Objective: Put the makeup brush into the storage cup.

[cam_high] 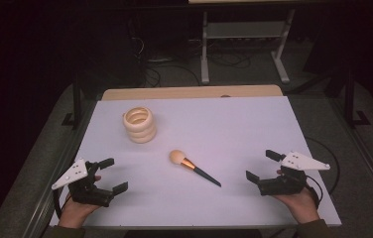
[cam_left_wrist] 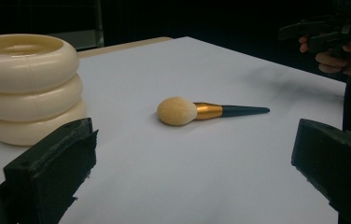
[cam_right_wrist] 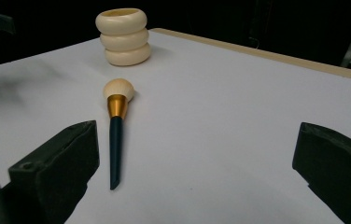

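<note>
Brush [cam_high: 193, 166] lies flat mid-counter [cam_high: 254, 129], near the ringed holder [cam_high: 140, 124]; both tongs, left [cam_high: 109, 175] and right [cam_high: 261, 165], gape wide and empty at the near corners. Looks like the approach stage: next, one must reach in over the handle.

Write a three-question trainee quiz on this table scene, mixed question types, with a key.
1. True or false: the makeup brush lies flat on the table, touched by neither gripper.
2. Which end of the brush points toward the ringed holder? A) the bristle head B) the dark handle tip
3. How do the jaws of the left gripper and the right gripper stand?

Key
1. True. It lies between the two grippers, apart from both.
2. A. The bristle head is nearer the holder; the handle tip points toward the right gripper's side.
3. Both open, with nothing between the jaws.
</note>
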Demonstrator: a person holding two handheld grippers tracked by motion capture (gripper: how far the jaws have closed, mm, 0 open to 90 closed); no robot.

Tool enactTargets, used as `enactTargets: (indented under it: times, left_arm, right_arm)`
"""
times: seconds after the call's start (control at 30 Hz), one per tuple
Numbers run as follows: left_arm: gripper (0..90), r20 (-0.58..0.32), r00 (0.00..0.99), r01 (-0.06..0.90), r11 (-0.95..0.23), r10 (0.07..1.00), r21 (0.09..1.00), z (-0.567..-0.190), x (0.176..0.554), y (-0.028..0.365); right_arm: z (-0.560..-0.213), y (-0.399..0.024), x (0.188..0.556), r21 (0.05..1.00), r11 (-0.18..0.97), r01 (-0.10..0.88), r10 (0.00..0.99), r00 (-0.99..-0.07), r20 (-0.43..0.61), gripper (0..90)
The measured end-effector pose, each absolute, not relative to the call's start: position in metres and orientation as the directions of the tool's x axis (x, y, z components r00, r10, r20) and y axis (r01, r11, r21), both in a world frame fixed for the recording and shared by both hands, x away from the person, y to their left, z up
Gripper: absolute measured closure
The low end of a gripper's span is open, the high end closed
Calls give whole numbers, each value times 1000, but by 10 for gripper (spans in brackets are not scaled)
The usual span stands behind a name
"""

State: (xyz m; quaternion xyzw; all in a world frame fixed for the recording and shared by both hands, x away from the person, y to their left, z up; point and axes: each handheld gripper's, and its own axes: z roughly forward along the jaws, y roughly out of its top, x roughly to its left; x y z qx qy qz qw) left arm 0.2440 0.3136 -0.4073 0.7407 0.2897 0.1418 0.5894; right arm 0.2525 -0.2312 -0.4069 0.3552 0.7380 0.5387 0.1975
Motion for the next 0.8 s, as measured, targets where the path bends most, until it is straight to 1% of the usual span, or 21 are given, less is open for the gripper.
enactTargets:
  times: [0.8]
  left_arm:
    - [0,-137,793,268,-137,593,954,-408,243,311]
  right_arm:
    - [-399,-212,269,939,177,294,703,-706,88,0]
